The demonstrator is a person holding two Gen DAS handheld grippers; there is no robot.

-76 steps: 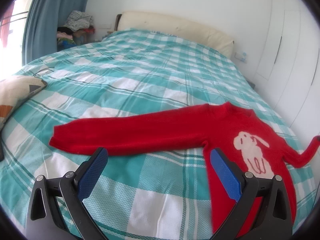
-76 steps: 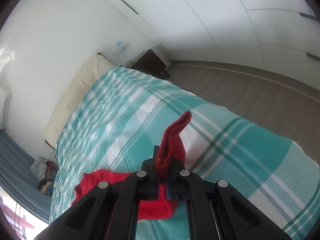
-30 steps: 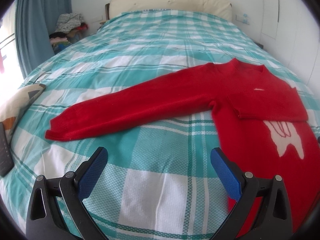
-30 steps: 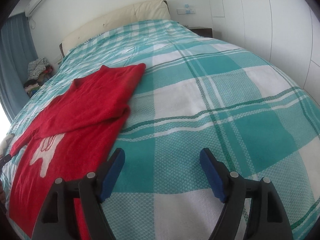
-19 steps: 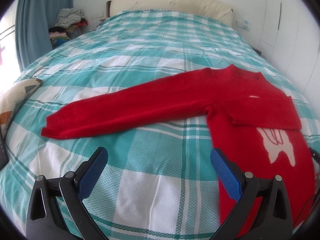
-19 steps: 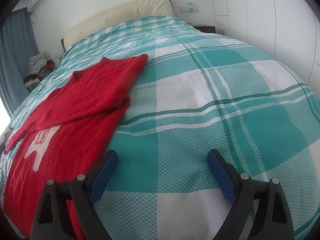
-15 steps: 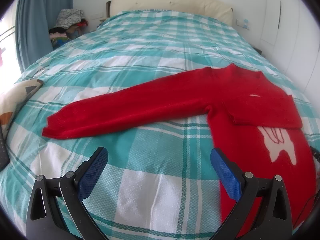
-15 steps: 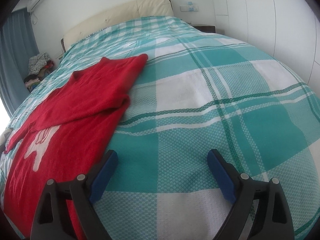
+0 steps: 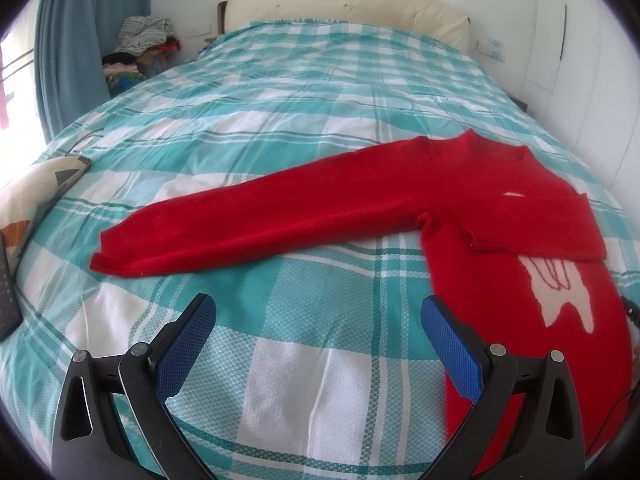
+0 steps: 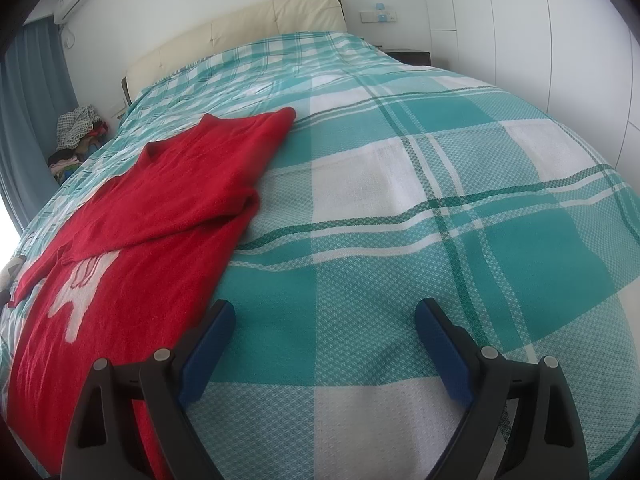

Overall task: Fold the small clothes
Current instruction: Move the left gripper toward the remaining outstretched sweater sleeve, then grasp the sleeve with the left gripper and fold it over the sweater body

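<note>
Red sweater [image 9: 500,216] sleeve now folded across chest; right claw [image 10: 324,320] empty.

The red sweater [image 9: 360,204] is a soft, fuzzy knit, matt all over, with a white animal figure [image 9: 560,296] worked into the same fabric. The bed cover [image 9: 280,120] under it is woven cloth in teal and white checks, with a fine waffle-like texture showing up close, and it is matt as well. The headboard [image 9: 344,4] looks like cream padded leather or imitation leather, smooth with a faint sheen. The left claw [image 9: 318,346] and the right claw [image 10: 324,344] are black moulded plastic, slightly glossy, with small metal pins; their pads [image 9: 186,344] are blue with a fine, grainy, rubber-like texture. The curtain [image 9: 80,40] is plain blue cloth.
</note>
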